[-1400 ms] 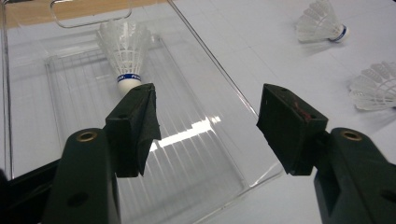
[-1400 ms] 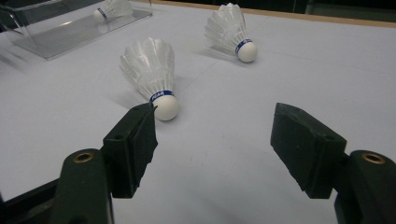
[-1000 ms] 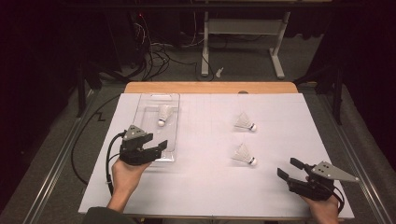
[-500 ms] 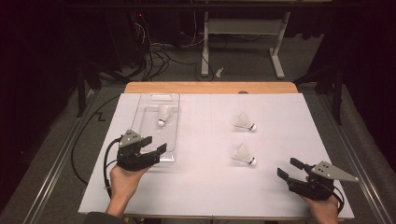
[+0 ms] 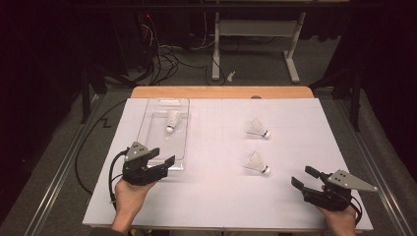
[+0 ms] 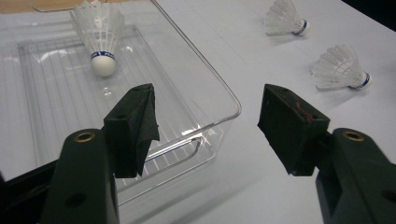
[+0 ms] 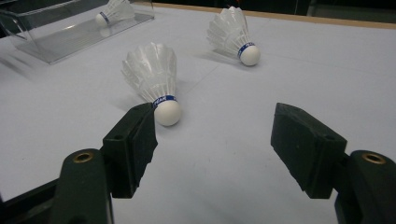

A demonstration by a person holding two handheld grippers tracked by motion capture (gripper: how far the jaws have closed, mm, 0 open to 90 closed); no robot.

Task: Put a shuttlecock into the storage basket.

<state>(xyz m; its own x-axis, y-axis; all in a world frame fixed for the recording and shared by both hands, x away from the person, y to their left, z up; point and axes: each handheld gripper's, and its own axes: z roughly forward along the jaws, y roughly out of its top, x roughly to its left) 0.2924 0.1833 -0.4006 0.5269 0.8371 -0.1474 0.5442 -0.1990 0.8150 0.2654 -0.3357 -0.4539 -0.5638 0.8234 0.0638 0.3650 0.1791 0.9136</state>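
A clear plastic tray (image 5: 147,123) lies at the left of the white table with one white shuttlecock (image 5: 172,120) inside it. Two more shuttlecocks lie on the table to the right, a far one (image 5: 257,129) and a near one (image 5: 255,162). My left gripper (image 5: 161,157) is open and holds nothing, just at the tray's near right corner (image 6: 224,93). My right gripper (image 5: 302,175) is open at the front right, its jaws pointing at the near shuttlecock (image 7: 154,77) a short way ahead. The far shuttlecock (image 7: 231,32) lies beyond it.
The table's wooden far edge (image 5: 221,92) runs behind the tray. Beyond it are cables on the floor (image 5: 162,54) and a white stand's legs (image 5: 253,49). Bare white table surface (image 5: 216,196) stretches between the two grippers.
My left gripper has drawn back from over the tray's near end toward the person. The right gripper and the shuttlecocks have stayed put.
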